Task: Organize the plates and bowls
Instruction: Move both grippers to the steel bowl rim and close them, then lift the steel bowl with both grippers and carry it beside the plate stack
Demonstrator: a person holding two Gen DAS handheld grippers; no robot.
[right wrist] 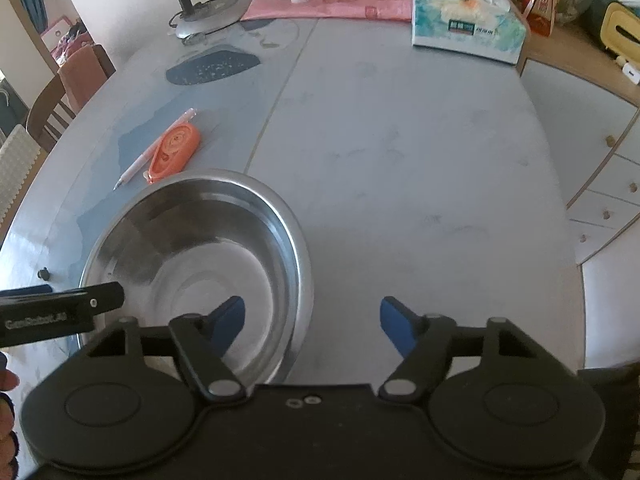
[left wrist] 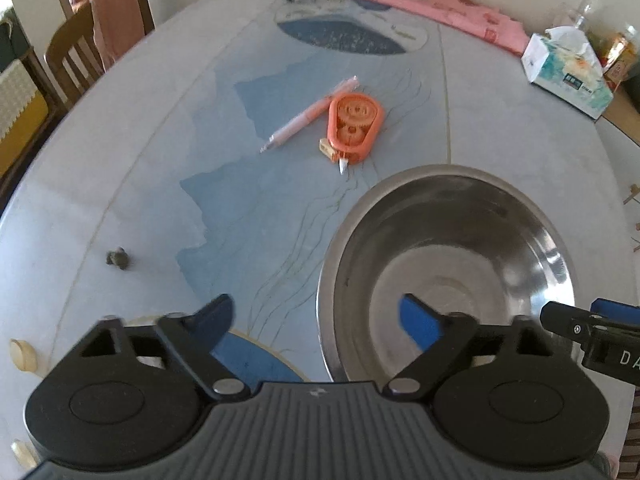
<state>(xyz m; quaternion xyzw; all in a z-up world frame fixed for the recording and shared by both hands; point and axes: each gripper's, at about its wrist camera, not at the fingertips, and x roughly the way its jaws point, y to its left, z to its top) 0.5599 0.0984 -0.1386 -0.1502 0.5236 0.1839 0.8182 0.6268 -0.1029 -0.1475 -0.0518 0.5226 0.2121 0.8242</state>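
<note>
I see the bowl (right wrist: 192, 268) sitting empty at my 11 o'clock, its near rim between my gaping, empty right gripper (right wrist: 312, 324), while my left gripper (left wrist: 316, 326), also wide and empty, straddles its 9 o'clock edge. I'd close squarely on the thin, slippery rim. Round it, the table (right wrist: 400, 160) carries a tissue box (right wrist: 468, 28), tape dispenser (left wrist: 354, 126) and pen (left wrist: 308, 116) toward 12.

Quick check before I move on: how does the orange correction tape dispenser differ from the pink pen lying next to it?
The correction tape dispenser is a squat, rounded orange shell with gears showing through; the pen is long, thin and pale pink. The dispenser's white tip points toward the steel bowl; the pen's tip points out to the left of that. The dispenser lies nearer the bowl's rim than the pen. Both lie flat on the table, side by side, untouched by either gripper.
</note>
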